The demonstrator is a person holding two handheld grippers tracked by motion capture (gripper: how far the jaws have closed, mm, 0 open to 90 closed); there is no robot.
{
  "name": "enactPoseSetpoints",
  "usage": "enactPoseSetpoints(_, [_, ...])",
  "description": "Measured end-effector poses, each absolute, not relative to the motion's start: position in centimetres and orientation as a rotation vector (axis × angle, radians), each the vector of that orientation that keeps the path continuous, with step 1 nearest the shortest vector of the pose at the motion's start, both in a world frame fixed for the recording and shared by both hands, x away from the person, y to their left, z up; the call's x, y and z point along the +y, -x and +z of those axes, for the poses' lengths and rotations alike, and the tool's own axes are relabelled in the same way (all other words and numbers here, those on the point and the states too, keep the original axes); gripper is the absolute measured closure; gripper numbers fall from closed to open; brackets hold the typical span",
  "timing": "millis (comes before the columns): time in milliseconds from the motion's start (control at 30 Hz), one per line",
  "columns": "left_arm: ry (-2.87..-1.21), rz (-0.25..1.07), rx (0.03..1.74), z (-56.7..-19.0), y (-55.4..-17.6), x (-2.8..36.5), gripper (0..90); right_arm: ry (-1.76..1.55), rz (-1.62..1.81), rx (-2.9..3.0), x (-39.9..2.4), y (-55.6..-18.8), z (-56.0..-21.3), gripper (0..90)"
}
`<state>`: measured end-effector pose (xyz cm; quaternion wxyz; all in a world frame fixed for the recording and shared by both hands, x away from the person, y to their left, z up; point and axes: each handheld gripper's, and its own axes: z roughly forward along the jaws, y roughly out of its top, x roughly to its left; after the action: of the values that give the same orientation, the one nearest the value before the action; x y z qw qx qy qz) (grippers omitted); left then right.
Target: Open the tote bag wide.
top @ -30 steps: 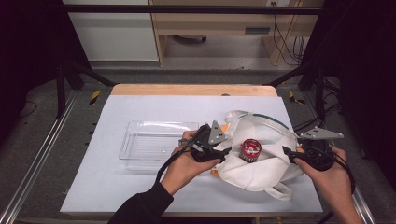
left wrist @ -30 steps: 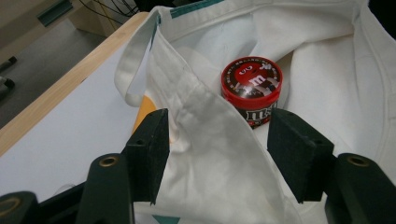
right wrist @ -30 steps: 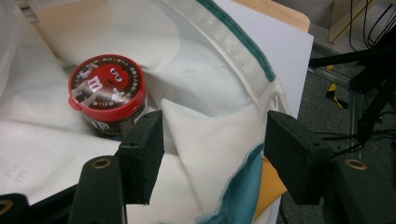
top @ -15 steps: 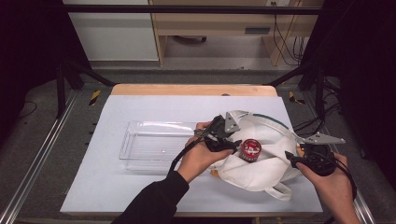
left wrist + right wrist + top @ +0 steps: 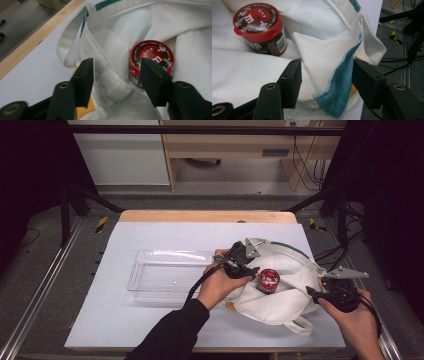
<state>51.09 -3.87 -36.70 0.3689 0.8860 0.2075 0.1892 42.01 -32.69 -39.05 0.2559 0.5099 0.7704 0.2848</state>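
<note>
Left gripper point(image 5: 115, 72) beside upright, perhaps tilted, candy tub point(image 5: 150, 60)

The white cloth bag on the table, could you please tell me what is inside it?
A red-lidded candy tub stands in the open white cloth bag. An orange thing peeks from under the bag's edge; folds cover anything deeper.

I see open table point(image 5: 150, 330) to my near left; the clear tray point(image 5: 170, 275) blocks the middle, and bag point(image 5: 280, 300) folds crowd the candy tub point(image 5: 269, 280).

Left gripper point(image 5: 248, 266) now nearer the candy tub point(image 5: 269, 280), jaws narrower.
</note>
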Motion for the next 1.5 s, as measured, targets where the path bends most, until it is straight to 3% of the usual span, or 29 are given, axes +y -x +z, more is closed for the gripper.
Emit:
enactPoseSetpoints(167, [-2.29, 0.491, 0.551, -36.8, -51.7, -3.4, 61.8, -1.385, 0.766, 2.097, -33.2, -41.4, -39.4, 45.0])
enactPoseSetpoints(333, [-2.308, 0.504, 0.576, -37.0, -52.6, -2.6, 70.8, -1.398, 0.765, 2.094, -33.8, -41.0, -39.6, 45.5])
enactPoseSetpoints(367, [-2.312, 0.514, 0.58, -37.2, -52.9, -2.2, 78.5, -1.408, 0.77, 2.091, -34.0, -40.8, -39.7, 45.4])
enactPoseSetpoints(433, [-2.316, 0.515, 0.586, -37.2, -53.0, -2.0, 80.4, -1.415, 0.775, 2.088, -34.1, -40.7, -39.8, 45.5])
enactPoseSetpoints(1100, [-2.304, 0.513, 0.61, -37.7, -53.2, -0.1, 82.0, -1.41, 0.73, 2.119, -34.6, -40.1, -41.9, 62.1])
enactPoseSetpoints(1233, [-2.31, 0.513, 0.611, -38.0, -53.1, 0.0, 82.1, -1.381, 0.694, 2.133, -34.5, -40.3, -42.3, 73.5])
enactPoseSetpoints(1500, [-2.301, 0.52, 0.607, -37.4, -52.7, 0.0, 82.3, -1.359, 0.647, 2.131, -34.4, -40.2, -42.1, 79.3])
